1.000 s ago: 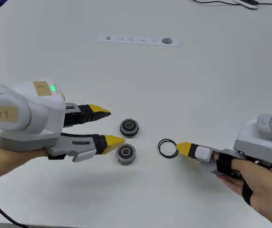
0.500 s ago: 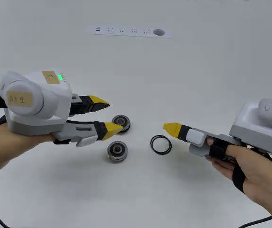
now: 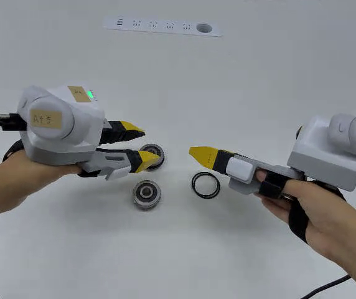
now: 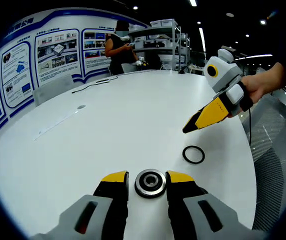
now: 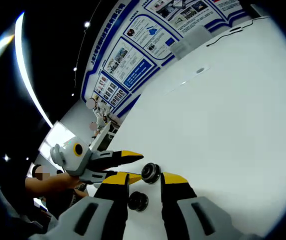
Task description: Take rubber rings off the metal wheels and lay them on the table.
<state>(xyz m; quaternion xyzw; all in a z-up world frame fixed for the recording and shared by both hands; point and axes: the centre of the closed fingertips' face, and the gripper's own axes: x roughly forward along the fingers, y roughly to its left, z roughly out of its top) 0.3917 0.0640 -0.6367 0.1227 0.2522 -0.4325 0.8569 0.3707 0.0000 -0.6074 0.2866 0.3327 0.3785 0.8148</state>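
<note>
Rubber ring (image 3: 205,185), black, lies flat on the white table (image 3: 240,93) just right of centre in the head view, off any wheel. Two metal wheels sit to its left: the upper wheel (image 3: 152,154) near mid-frame, and the lower wheel (image 3: 146,194) below it and apart from it. The left gripper (image 3: 139,145) reaches in from the left of the frame, jaws open, yellow tips either side of the upper wheel. In the left gripper view that wheel (image 4: 150,182) sits between the tips with only slim gaps; I cannot tell whether they touch it. The right gripper (image 3: 203,154) comes in from the right, its yellow tip held above the ring and clear of it. The right gripper view shows its jaws parted with nothing between them, and both wheels beyond the tips. A white power strip (image 3: 159,26) lies at the top of the head view.
</note>
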